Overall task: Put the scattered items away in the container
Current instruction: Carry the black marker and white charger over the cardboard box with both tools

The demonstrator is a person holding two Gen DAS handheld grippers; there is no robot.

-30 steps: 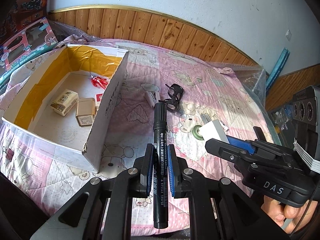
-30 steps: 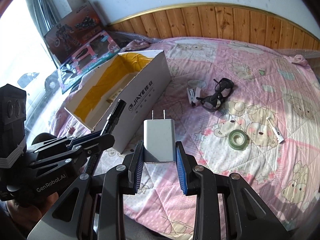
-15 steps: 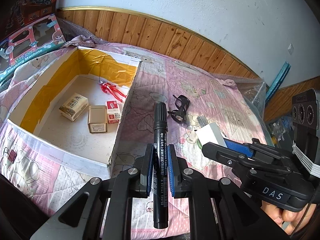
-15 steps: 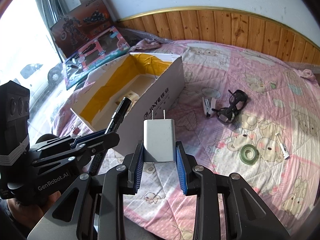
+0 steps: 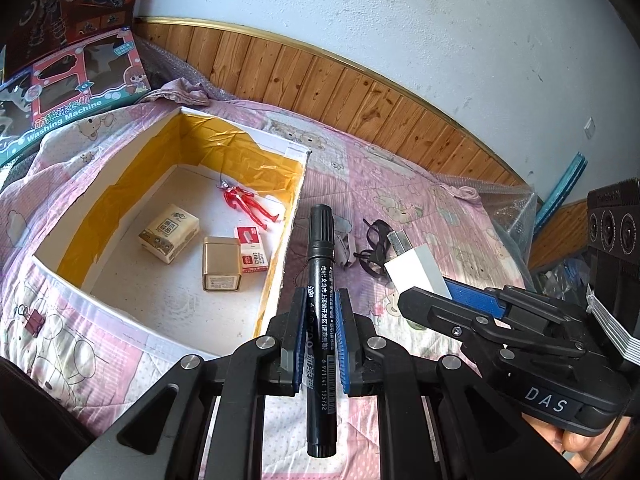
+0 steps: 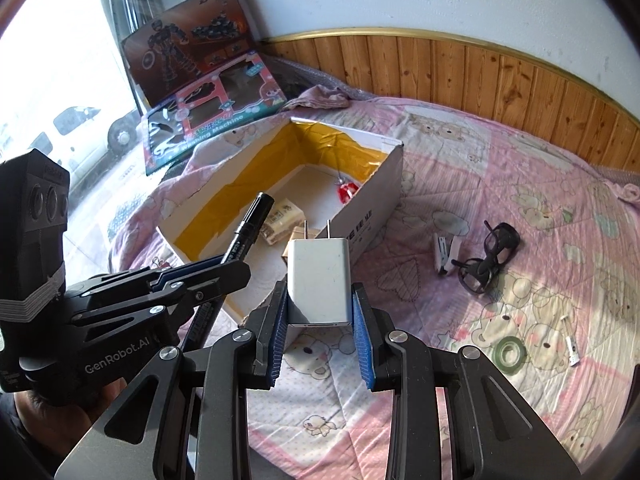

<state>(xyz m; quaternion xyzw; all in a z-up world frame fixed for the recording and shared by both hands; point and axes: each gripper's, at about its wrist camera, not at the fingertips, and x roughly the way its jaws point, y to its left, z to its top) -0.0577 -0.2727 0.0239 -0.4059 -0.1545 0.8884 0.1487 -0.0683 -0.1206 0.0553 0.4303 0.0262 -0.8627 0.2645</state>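
Ahead, marker point(image 5: 320, 264) overhangs box rim point(image 5: 286, 236).

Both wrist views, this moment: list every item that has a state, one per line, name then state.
left gripper: shut on black marker
right gripper: shut on white charger, prongs pointing away
cardboard box: open-topped, holds four items
red figure: lying in box
glasses: folded, on bedspread
tape roll: flat on bedspread
binder clip: on bedspread beside box

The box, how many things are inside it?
4, in the box: a red figure near the back, a tissue pack on the left, a gold tin and a red-white packet beside it. None seem hidden.
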